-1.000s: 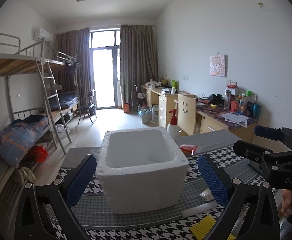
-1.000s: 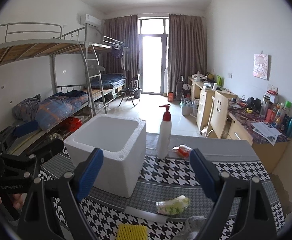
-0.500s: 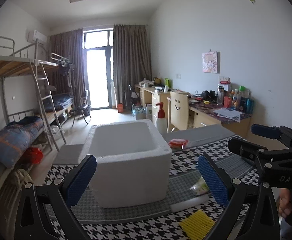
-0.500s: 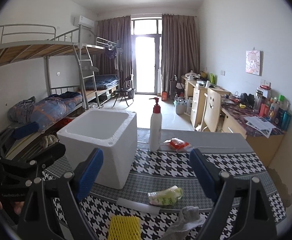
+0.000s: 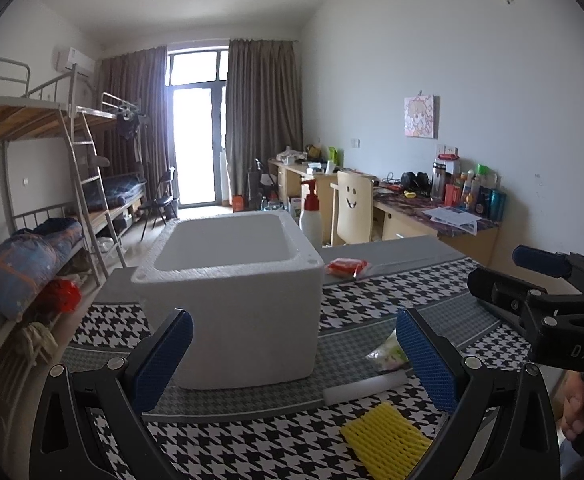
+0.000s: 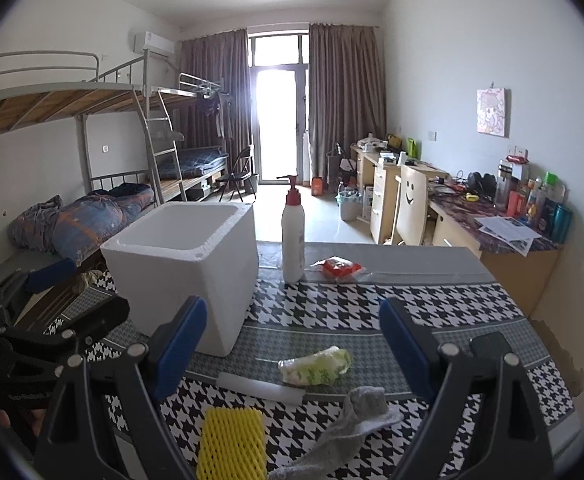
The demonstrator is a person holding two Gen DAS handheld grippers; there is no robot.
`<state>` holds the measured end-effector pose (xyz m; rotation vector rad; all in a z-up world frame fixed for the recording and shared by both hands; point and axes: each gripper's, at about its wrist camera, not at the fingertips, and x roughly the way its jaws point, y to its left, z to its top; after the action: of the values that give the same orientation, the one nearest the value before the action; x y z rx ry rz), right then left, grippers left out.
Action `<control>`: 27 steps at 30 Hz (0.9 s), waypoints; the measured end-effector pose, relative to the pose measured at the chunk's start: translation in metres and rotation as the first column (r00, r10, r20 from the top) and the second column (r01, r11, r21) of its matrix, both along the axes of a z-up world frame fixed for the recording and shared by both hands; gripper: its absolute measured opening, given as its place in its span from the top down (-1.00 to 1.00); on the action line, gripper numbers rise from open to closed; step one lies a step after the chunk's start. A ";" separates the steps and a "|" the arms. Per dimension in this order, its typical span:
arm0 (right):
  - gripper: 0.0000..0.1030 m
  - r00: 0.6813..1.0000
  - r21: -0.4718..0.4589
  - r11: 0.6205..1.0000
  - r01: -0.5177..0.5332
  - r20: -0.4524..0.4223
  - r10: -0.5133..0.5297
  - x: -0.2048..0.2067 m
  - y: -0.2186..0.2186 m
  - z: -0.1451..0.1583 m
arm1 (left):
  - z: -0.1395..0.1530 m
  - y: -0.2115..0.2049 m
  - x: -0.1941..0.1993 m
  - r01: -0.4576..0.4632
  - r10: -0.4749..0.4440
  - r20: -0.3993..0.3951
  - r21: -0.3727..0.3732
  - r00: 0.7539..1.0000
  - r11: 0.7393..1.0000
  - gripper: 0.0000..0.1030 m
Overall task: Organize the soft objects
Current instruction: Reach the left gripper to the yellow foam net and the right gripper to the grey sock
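Both tongs stand wide with nothing between their blue pads. The left gripper [image 5: 293,354] fills the bottom of its own view, framing the white foam box [image 5: 236,296] at frame centre. The right gripper [image 6: 292,346] fills the bottom of its view, with the soft things lying just past its tips: a yellow foam net [image 6: 232,442] at bottom centre, a grey sock [image 6: 355,420] to the right of it, a green-and-white packet [image 6: 315,366] above them, and a white foam stick [image 6: 260,388] lying flat between the packet and the net. A red packet [image 6: 337,268] sits further up, beside a white pump bottle [image 6: 293,236] with a red collar. All rest on the houndstooth tablecloth [image 6: 371,304]; the box looks empty.

The step in hand appears to be the approach to a first pick. It would go best if the right gripper dips onto the nearest piece, the net or the sock, and pinches it across its narrow width near the middle so it does not droop or slip. The sock is crumpled, so a low bite into the bunched part should hold better than a grab at a loose edge. The box opening is wide, so a release from directly above its centre should do. The bottle is probably rigid and best left alone.

Readable writing is scant: "DAS" shows on the black body of the right gripper at the right edge of the left view. The bottle label and packet print are too small to read.
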<state>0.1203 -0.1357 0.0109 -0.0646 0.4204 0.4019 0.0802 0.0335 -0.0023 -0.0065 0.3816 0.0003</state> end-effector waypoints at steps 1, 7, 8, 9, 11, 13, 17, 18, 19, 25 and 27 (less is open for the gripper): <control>-0.76 1.000 0.001 1.000 0.012 0.004 -0.012 -0.001 -0.001 -0.002 | -0.001 -0.001 0.000 0.004 -0.004 -0.003 -0.003 1.000 1.000 -0.98; -0.76 0.999 0.012 0.999 0.030 -0.018 -0.030 -0.003 -0.008 -0.011 | -0.010 -0.004 -0.001 0.024 -0.024 -0.030 -0.003 0.999 1.000 -0.98; -0.76 0.999 0.015 0.999 0.035 -0.024 -0.035 -0.003 -0.011 -0.013 | -0.011 -0.004 -0.001 0.028 -0.028 -0.032 -0.003 0.999 1.000 -0.98; -0.76 0.999 0.015 0.999 0.038 -0.027 -0.038 -0.003 -0.012 -0.014 | -0.012 -0.004 -0.002 0.031 -0.031 -0.034 -0.002 0.999 1.000 -0.98; -0.76 0.998 0.006 0.999 0.051 -0.029 -0.051 -0.003 -0.015 -0.018 | -0.014 -0.005 -0.002 0.040 -0.040 -0.037 0.001 0.999 0.999 -0.98; -0.76 0.998 -0.005 0.998 0.064 -0.027 -0.064 -0.005 -0.017 -0.023 | -0.017 -0.006 -0.002 0.056 -0.056 -0.044 0.000 0.997 0.998 -0.98; -0.76 0.995 0.003 0.997 0.082 -0.052 -0.082 -0.006 -0.026 -0.033 | -0.023 -0.009 0.000 0.073 -0.074 -0.069 -0.017 0.995 0.997 -0.98; -0.76 0.995 0.006 0.996 0.084 -0.061 -0.084 -0.006 -0.027 -0.035 | -0.025 -0.010 0.000 0.076 -0.077 -0.076 -0.022 0.994 0.997 -0.98; -0.76 0.994 0.007 0.996 0.088 -0.069 -0.088 -0.005 -0.029 -0.038 | -0.028 -0.011 0.001 0.078 -0.080 -0.083 -0.026 0.993 0.997 -0.98; -0.76 0.991 0.017 0.995 0.098 -0.097 -0.095 -0.006 -0.035 -0.046 | -0.040 -0.018 0.004 0.090 -0.093 -0.122 -0.030 0.988 0.995 -0.98; -0.76 0.991 0.016 0.995 0.095 -0.099 -0.093 -0.006 -0.035 -0.048 | -0.044 -0.018 0.005 0.091 -0.094 -0.133 -0.029 0.987 0.995 -0.98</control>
<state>0.1141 -0.1709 -0.0370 -0.0043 0.5145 0.3175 0.0853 0.0152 -0.0462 -0.0117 0.5162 -0.0956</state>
